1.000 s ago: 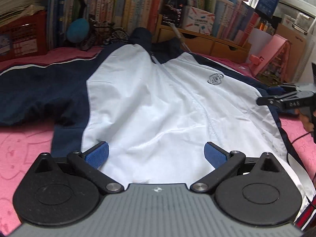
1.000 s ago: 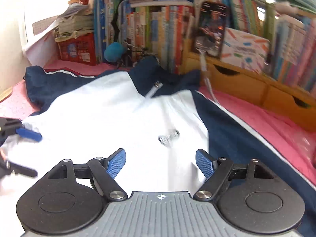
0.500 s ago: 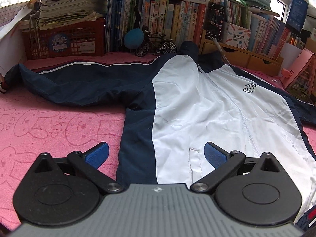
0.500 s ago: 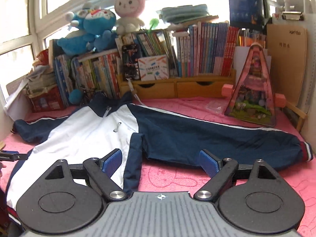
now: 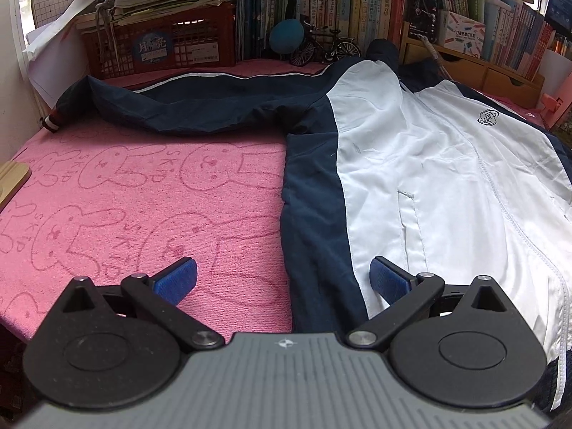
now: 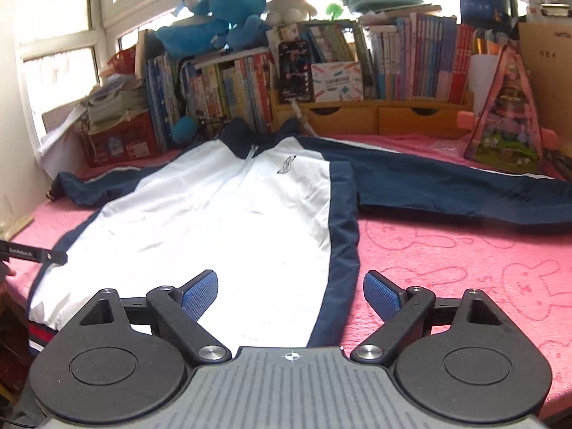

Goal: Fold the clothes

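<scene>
A white and navy zip jacket lies flat, front up, on a pink rabbit-print cover, both sleeves spread out sideways. My left gripper is open, low over the jacket's navy left side panel near the hem, nothing between its blue pads. My right gripper is open too, over the jacket's right hem where white meets navy. The left gripper's tip shows at the left edge of the right wrist view.
Bookshelves, a red crate with stacked papers, a model bicycle, wooden drawers and a pink toy house line the far edge. Plush toys sit on top. A wooden board lies at left.
Both grippers have pulled back and apart toward the near edge, so more of the jacket and pink cover shows. The left view shifted left, the right view swung back toward the jacket's body.
</scene>
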Demonstrator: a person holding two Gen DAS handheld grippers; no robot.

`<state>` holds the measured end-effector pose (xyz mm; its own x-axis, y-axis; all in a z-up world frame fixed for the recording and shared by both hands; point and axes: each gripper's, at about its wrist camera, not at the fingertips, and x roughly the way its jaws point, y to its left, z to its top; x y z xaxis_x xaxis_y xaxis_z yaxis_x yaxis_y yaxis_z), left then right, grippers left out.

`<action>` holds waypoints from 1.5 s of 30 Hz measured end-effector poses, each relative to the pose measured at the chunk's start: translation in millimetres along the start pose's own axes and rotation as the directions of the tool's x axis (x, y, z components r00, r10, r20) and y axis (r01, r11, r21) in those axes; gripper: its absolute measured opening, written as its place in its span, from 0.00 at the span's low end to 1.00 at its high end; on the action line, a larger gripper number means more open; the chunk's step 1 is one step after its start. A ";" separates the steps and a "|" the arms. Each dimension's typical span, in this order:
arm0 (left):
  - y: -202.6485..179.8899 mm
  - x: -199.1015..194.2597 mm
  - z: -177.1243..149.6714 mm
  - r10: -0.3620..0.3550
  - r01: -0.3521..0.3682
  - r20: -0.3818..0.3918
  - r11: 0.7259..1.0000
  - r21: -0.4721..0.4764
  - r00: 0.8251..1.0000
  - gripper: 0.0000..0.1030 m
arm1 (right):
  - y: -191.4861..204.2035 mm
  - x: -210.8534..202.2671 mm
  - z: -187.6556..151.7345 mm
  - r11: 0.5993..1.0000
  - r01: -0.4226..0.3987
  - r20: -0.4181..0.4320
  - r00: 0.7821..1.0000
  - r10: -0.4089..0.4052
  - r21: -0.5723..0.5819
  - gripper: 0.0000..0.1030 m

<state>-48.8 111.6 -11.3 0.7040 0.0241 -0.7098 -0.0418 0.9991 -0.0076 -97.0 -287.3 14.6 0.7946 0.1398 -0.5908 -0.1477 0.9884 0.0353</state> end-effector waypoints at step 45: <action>-301.0 95.1 117.6 -0.358 0.307 0.055 0.860 0.409 0.932 1.00 | -338.1 98.5 37.1 0.684 0.478 -0.133 0.860 -0.493 0.551 0.09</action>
<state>114.2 -182.8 6.3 0.7097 -0.3337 -0.6204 0.4697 0.8805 0.0637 53.1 -605.5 -25.6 0.6775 -0.3751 -0.6327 0.6032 0.7755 0.1862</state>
